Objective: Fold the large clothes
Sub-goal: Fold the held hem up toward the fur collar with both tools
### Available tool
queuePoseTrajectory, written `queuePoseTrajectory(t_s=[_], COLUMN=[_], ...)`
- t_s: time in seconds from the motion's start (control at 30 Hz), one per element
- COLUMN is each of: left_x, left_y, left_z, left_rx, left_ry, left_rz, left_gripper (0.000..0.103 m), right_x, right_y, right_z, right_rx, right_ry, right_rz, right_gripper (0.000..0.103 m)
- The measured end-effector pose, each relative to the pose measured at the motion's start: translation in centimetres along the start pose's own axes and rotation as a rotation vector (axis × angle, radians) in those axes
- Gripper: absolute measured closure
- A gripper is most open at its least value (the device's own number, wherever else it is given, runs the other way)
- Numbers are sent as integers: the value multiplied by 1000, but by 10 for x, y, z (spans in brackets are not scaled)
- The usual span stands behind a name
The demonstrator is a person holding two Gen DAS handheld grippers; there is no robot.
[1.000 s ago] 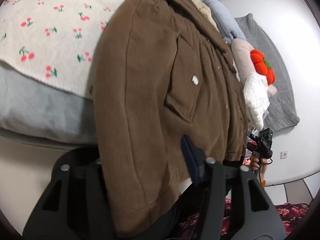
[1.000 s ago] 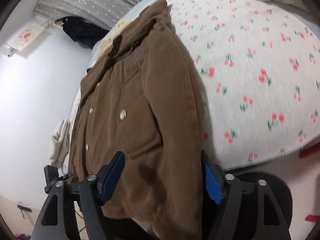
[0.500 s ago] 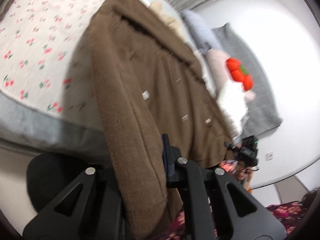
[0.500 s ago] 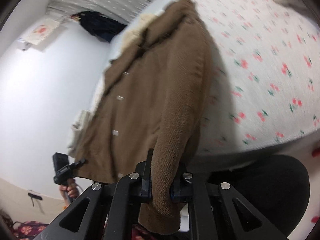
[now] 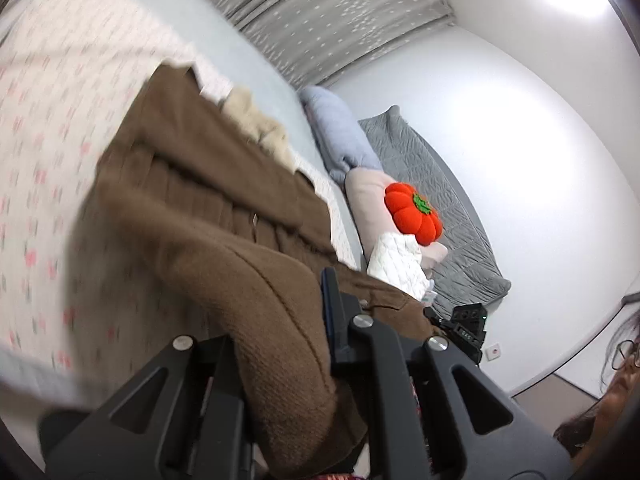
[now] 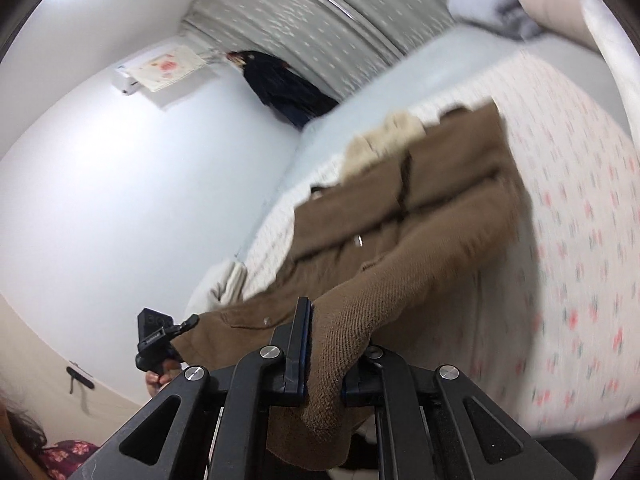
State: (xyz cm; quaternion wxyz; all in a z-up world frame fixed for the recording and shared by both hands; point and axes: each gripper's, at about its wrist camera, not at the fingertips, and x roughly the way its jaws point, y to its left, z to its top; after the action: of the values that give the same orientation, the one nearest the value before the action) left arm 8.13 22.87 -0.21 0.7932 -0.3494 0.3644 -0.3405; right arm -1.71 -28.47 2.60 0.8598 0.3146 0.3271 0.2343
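Observation:
A large brown corduroy jacket lies on the cherry-print bed cover, collar away from me. It also shows in the right wrist view. My left gripper is shut on a brown jacket sleeve and holds it lifted above the bed's near edge. My right gripper is shut on the other sleeve's knit cuff, also lifted. Each gripper shows small in the other's view, the right one in the left wrist view and the left one in the right wrist view, at the jacket's far hem corner.
A red pumpkin cushion, pink and blue pillows, a white knit item and a grey quilt lie beside the bed. A dark garment hangs by the grey curtain. A cream fleece lies by the collar.
Both grippers closed on the sleeves, then lifted and tilted up; the sleeves now rise off the jacket body and more of the room shows.

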Motion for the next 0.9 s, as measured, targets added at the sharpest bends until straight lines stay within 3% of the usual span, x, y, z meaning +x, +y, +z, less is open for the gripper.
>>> queuePoseTrajectory(t_s=[0.2,0.53,0.8,0.9], left_x=[13,56,118,155], left_y=[-18,-20,16,41], left_z=[59,149,216,238], left_rx=[55,96,106,108], left_ry=[-92,-211,-284,-285], left_rz=[34,166,379,434], left_gripper=[91,91,91,91], right_x=[14,39,91,123], right_y=[10,-5,-46,-72], right_z=[53,141,209,234], right_rx=[-46,-69,-92,-79], right_ry=[-90,-214,-281,-262], right_rz=[-23,-124,-320,-361], right_gripper=[93,93,93,93])
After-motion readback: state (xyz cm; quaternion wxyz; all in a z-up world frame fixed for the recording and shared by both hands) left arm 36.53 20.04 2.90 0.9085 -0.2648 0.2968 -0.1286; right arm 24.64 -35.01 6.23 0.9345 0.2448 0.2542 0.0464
